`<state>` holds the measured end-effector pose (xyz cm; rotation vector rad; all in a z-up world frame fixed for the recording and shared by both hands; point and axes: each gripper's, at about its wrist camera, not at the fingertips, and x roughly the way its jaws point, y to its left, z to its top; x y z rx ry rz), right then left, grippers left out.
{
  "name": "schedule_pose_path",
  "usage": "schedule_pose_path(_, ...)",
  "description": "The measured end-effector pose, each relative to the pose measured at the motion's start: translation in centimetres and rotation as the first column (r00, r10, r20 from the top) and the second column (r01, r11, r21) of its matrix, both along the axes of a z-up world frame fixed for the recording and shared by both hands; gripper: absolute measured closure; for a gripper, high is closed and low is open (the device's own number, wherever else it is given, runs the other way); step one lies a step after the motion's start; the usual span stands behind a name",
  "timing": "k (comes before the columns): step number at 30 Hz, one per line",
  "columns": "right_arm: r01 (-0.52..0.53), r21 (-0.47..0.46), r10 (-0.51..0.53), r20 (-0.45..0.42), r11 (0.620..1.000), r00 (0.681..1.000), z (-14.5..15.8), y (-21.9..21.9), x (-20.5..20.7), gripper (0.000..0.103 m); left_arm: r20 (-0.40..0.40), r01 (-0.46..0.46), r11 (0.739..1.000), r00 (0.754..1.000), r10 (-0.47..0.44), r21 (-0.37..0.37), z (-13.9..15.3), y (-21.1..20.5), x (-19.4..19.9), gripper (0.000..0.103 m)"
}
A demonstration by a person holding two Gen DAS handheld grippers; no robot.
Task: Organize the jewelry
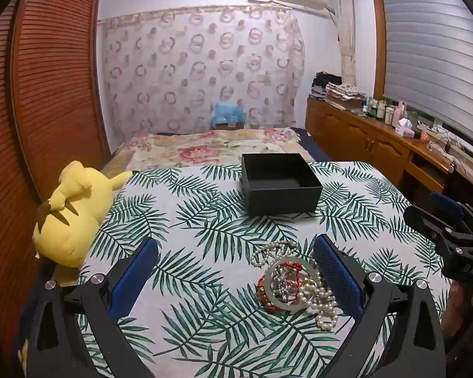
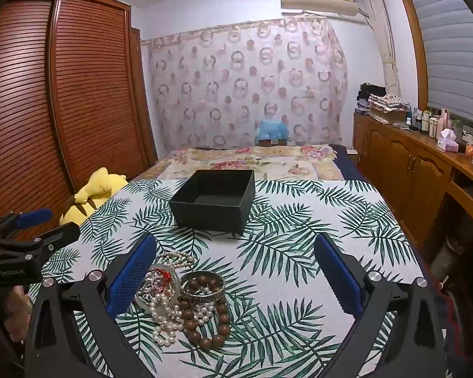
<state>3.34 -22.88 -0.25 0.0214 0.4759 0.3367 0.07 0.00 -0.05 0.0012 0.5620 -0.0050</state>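
A tangle of jewelry [image 2: 183, 302] (pearl strands, a pale bangle, brown wooden beads, a silver cuff) lies near the table's [image 2: 299, 315] near edge, on a palm-leaf cloth. A black open box [image 2: 214, 201] sits toward the far edge, well apart from the pile. The left claw [image 1: 236, 271] and the right claw [image 2: 236, 271] both hang above the near edge with jaws spread wide, gripping nothing. A yellow plush toy [image 1: 72, 214] lies off the left edge.
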Motion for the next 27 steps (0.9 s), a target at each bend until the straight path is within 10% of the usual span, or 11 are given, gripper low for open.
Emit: schedule_pose_path(27, -0.001, -0.003, 0.001, 0.012, 1.000, 1.000, 0.19, -0.06, -0.07, 0.003, 0.013, -0.004, 1.000, 1.000, 0.004, -0.005, 0.26, 0.52, -0.40, 0.007)
